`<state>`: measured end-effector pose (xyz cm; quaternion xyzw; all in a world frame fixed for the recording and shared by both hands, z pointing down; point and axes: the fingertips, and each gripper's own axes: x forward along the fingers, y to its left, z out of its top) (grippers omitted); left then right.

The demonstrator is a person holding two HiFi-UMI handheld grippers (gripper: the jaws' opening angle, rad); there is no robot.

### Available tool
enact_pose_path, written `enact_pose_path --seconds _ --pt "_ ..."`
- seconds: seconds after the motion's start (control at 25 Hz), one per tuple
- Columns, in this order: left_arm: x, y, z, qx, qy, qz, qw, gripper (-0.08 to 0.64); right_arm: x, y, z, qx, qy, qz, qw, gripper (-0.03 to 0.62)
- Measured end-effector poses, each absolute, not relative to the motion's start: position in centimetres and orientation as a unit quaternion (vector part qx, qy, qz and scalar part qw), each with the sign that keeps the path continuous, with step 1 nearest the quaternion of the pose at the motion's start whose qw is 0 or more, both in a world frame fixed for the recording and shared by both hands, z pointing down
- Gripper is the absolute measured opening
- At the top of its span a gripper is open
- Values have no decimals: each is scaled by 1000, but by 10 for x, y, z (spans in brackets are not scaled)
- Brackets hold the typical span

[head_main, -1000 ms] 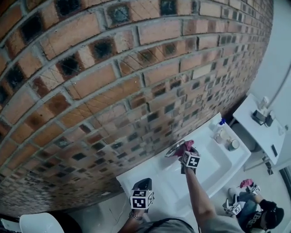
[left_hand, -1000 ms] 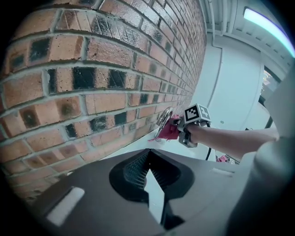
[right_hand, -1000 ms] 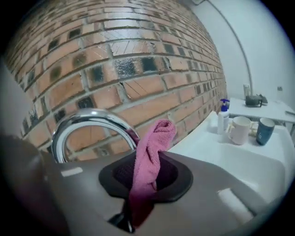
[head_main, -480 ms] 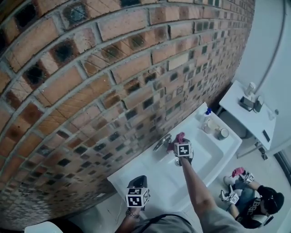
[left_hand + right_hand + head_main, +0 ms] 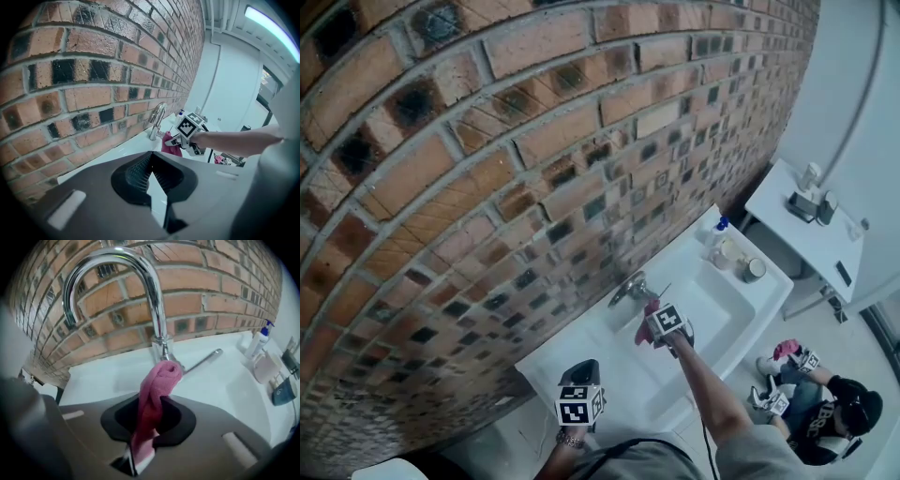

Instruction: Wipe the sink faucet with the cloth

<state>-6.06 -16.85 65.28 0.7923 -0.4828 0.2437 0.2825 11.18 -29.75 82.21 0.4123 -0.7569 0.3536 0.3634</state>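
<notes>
A chrome gooseneck faucet (image 5: 630, 284) (image 5: 140, 296) (image 5: 157, 119) stands at the back of the white sink (image 5: 727, 323), against the brick wall. My right gripper (image 5: 661, 330) (image 5: 152, 404) is shut on a rolled pink cloth (image 5: 157, 385) (image 5: 649, 321) (image 5: 171, 143). The cloth's tip reaches the faucet's base, beside the thin lever handle (image 5: 206, 359). My left gripper (image 5: 583, 398) (image 5: 152, 171) hangs low at the sink's near left corner, away from the faucet, jaws shut on nothing.
The brick wall (image 5: 487, 141) fills the left and top. A blue-pump soap bottle (image 5: 715, 228) (image 5: 259, 341) and small cups (image 5: 753, 270) sit at the sink's far end. A white side table (image 5: 806, 234) stands beyond. Another person (image 5: 825, 412) sits on the floor at right.
My right gripper has carried the cloth down from the spout's height to the faucet's base. The left gripper has stayed put. The head view has shifted slightly.
</notes>
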Motion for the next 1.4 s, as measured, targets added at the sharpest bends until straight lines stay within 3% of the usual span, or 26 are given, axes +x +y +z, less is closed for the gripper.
enact_pose_path --seconds 0.08,0.2,0.28,0.72,0.92,1.16,1.24,1.4 --pt "-62 -166 653 792 -484 245 282 20 153 -291 821 463 -727 359 358 60" --pt "-65 -166 655 788 -487 247 284 20 212 -327 785 573 -708 322 258 60" --pt "-64 -168 656 787 -487 247 287 20 209 -346 773 577 -722 316 214 60" --pt "-48 -164 652 797 -473 259 273 20 83 -286 820 388 -810 333 288 60" --pt "-62 -166 651 788 -488 256 275 20 129 -349 764 514 -757 346 207 60" --pt "-70 -164 652 783 -496 253 277 20 137 -389 788 471 -773 311 291 58" --pt "-71 -166 650 783 -498 250 276 20 134 -394 784 456 -783 308 289 58" --pt "-67 -166 648 785 -496 248 275 20 131 -404 735 417 -825 350 149 57"
